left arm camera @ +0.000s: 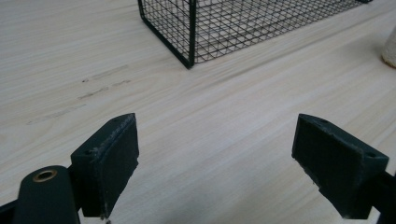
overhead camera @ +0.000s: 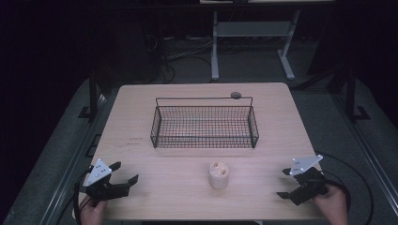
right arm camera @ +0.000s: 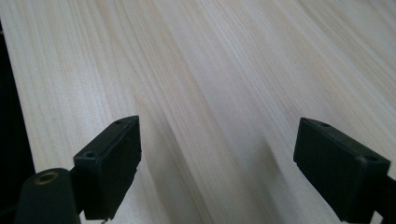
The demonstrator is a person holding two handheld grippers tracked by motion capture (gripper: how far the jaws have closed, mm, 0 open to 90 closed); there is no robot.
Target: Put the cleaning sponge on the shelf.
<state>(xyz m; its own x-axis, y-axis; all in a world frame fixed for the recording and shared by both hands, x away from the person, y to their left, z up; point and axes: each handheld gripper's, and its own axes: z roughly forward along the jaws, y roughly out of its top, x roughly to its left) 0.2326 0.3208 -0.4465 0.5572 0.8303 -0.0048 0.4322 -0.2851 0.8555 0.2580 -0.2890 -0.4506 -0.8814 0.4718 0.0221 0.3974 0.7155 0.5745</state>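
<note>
From above, the bench [overhead camera: 141,122] carries a black wire basket [overhead camera: 204,123] at its middle, long side toward the person, with a thin handle bar arching over its far edge. A small round dark thing [overhead camera: 236,95] lies on the bench just behind the basket's far right corner; what it is cannot be told. A pale cup [overhead camera: 218,175] stands upright near the front edge, in front of the basket and apart from it, roughly midway between the two tools. The left tool [overhead camera: 126,172] sits at the front left corner, held by a hand [overhead camera: 92,211], its jaws apart and pointing toward the cup, nothing between them. The right tool [overhead camera: 284,183] sits at the front right, held by the other hand [overhead camera: 332,201], jaws likewise spread with nothing between them, pointing left toward the cup. Both are well apart from the cup. A cable [overhead camera: 349,178] loops off the right tool.

Along the left tool [left arm camera: 215,149], the two black pads stand wide with bare wood between. A corner of the basket [left arm camera: 189,42] rises ahead, and the cup's edge [left arm camera: 390,46] shows at the far right.

Along the right tool [right arm camera: 218,151], the jaws stand wide over bare wood grain, clamping nothing. The bench edge [right arm camera: 18,116] runs down the left side.
</note>
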